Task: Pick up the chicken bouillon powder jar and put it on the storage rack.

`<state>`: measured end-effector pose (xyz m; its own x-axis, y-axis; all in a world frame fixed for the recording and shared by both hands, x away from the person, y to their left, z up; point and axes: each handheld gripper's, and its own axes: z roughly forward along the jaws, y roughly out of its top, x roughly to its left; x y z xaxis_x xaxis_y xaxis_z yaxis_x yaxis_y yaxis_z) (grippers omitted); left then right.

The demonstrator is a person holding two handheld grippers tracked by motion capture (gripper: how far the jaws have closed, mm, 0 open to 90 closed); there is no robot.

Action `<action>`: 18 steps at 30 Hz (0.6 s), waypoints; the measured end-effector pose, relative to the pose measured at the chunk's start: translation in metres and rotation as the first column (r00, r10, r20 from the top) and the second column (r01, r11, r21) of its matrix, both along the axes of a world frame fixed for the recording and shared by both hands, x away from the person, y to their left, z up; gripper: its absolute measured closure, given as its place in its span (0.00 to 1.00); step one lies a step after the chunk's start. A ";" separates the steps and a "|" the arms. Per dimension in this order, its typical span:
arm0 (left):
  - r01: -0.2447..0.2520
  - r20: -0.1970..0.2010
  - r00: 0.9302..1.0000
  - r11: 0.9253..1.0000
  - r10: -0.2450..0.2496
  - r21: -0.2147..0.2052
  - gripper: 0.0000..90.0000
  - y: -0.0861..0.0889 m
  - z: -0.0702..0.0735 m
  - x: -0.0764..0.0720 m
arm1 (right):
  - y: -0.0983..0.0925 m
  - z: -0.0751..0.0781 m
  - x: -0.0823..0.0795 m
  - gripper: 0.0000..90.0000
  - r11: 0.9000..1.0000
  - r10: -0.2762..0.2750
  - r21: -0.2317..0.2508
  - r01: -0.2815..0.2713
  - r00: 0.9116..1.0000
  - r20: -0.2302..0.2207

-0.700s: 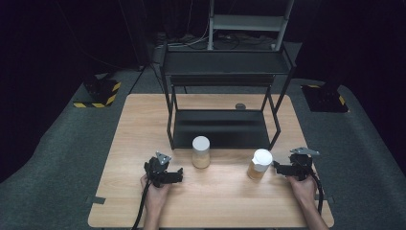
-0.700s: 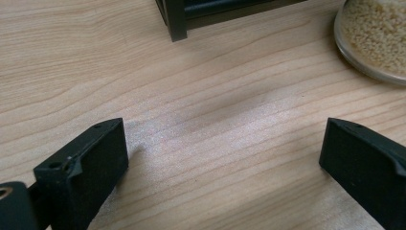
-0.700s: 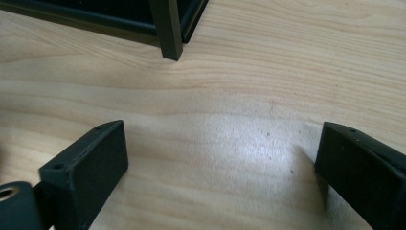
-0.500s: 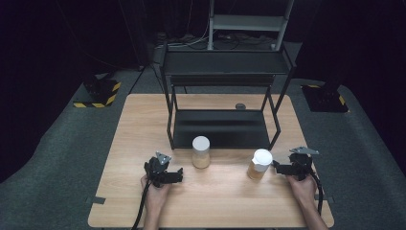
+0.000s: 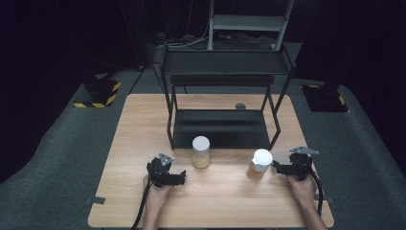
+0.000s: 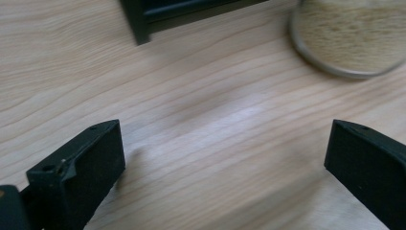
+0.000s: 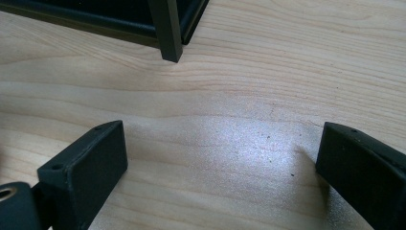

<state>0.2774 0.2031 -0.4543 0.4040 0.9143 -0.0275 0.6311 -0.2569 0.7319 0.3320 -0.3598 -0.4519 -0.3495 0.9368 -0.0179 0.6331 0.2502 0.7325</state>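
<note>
From the high view, a pale wooden tabletop (image 5: 143, 201) with fine straight grain carries a black metal rack (image 5: 222, 96) of thin square bars, its lower shelf a flat dark tray set toward the far edge. Just before the rack's front stand two round jars: a left jar (image 5: 201, 152) of clear cylinder form with a white lid and tan filling, near the middle of the tabletop, and a right jar (image 5: 259, 164) with a wider white cap, toward the right edge. The left gripper (image 5: 178, 178), black and angular, lies near the front edge beside the left jar but apart from it; the right gripper (image 5: 280, 167) points at the right jar, just beside it. In the left gripper view the blocky matte jaws stand spread over bare wood, the jar's round base blurred at the top right. In the right gripper view the jaws are likewise spread wide, nothing between them, a square rack leg (image 7: 166, 33) ahead.
</note>
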 end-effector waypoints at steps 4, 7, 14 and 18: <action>0.041 0.005 0.999 0.999 -0.041 -0.006 0.00 -0.004 0.003 0.000 | 0.000 0.000 0.000 0.03 1.000 0.000 0.000 0.000 1.000 0.000; 0.072 0.022 0.997 0.997 -0.071 -0.026 0.00 -0.007 0.005 0.000 | 0.000 0.000 0.000 0.03 1.000 0.000 0.000 0.000 1.000 0.000; 0.121 0.030 0.992 0.991 -0.120 -0.049 0.00 -0.020 0.011 0.011 | 0.000 0.000 0.000 0.03 1.000 -0.001 0.000 0.001 1.000 0.000; 0.126 0.035 0.992 0.990 -0.124 -0.058 0.00 -0.027 0.013 0.017 | 0.000 0.000 0.000 0.03 1.000 0.000 0.000 0.000 1.000 0.000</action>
